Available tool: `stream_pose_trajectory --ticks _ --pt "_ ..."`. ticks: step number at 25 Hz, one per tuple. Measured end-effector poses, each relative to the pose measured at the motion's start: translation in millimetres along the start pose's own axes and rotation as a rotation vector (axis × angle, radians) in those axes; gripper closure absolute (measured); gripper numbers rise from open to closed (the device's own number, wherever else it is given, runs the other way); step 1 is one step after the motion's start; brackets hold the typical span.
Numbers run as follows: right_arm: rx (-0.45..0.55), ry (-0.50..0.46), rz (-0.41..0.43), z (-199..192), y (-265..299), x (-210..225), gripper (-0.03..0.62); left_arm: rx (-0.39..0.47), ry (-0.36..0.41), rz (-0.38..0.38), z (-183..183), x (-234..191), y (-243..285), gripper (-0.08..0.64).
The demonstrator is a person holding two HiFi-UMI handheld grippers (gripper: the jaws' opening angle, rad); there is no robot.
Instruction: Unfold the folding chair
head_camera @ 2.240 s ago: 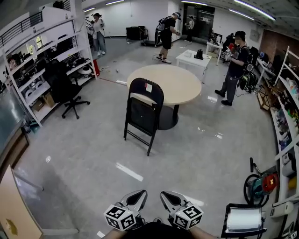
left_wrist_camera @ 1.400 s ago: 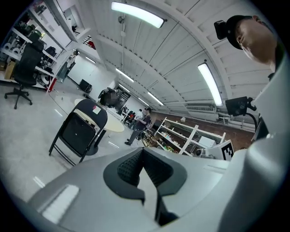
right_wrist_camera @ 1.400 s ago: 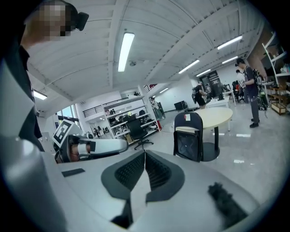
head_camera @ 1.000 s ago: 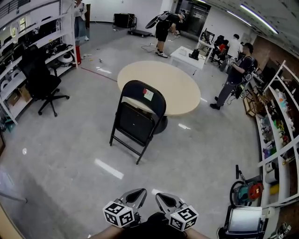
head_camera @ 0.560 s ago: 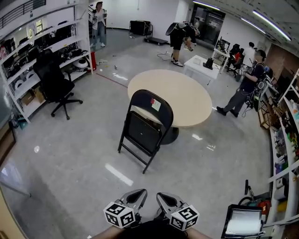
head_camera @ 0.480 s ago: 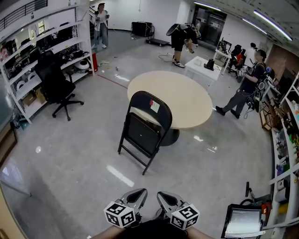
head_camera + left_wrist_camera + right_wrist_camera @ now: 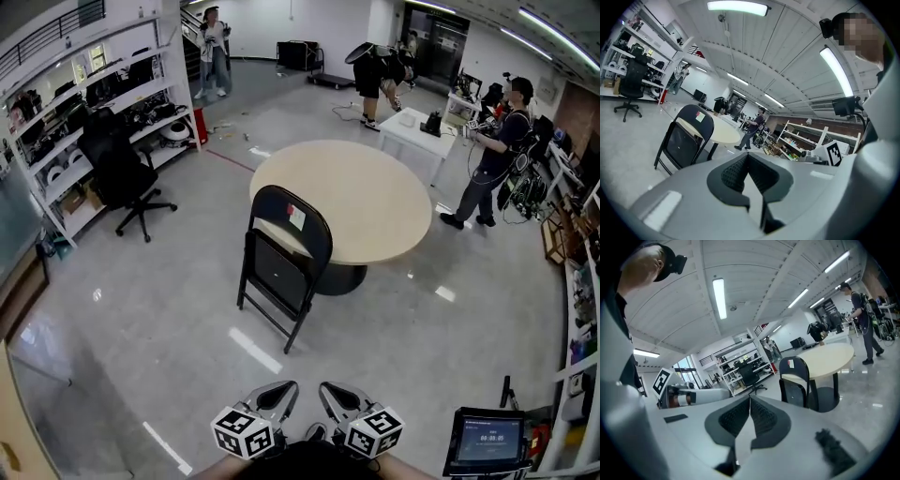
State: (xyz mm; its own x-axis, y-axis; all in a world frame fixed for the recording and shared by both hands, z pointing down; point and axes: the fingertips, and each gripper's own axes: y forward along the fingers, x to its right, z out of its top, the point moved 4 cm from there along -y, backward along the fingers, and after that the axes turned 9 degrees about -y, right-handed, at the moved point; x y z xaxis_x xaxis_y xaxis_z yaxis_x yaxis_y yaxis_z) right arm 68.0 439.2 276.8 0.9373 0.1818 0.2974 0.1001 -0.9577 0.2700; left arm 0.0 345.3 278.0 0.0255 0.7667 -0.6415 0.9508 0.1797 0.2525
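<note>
Your left tongs (image 7: pixel 278 392) and right tongs (image 7: pixel 332 391) are both closed tight, holding nothing. The folding chair (image 7: pixel 284 272) stands well apart from them, beside the round counter (image 7: pixel 375 202).

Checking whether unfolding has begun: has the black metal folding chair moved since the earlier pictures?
No. The black metal folding chair stands at the same near edge of the round beige table; only the camera view has shifted.

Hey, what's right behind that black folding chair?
A round table with a pale top stands behind the folding chair. The chair covers part of its near edge and dark base; whether they touch can't be told.
</note>
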Motion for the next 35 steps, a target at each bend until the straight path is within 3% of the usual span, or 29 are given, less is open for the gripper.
stream_pose_trajectory --ticks 8,12,18,24,29,35 --pt "-0.047 0.035 0.083 5.0 22.6 29.0 0.586 -0.003 -0.059 0.09 13.1 -14.9 25.4 0.557" --pt "-0.058 0.027 0.05 13.3 43.8 56.5 0.586 -0.007 -0.063 0.062 30.9 -34.6 55.3 0.557" --pt "-0.046 -0.01 -0.064 52.1 81.0 98.0 0.586 -0.001 -0.061 -0.031 86.1 -64.2 99.9 0.557" --pt "-0.057 -0.056 -0.098 78.9 138.5 113.8 0.586 0.009 -0.041 -0.092 135.9 -103.3 123.0 0.557" --pt "-0.102 -0.078 -0.077 85.7 187.5 112.6 0.586 0.049 -0.084 -0.086 160.9 -144.5 120.2 0.557" --pt "-0.163 -0.087 -0.026 82.4 230.8 98.6 0.586 0.089 -0.161 -0.017 171.3 -192.2 98.6 0.557"
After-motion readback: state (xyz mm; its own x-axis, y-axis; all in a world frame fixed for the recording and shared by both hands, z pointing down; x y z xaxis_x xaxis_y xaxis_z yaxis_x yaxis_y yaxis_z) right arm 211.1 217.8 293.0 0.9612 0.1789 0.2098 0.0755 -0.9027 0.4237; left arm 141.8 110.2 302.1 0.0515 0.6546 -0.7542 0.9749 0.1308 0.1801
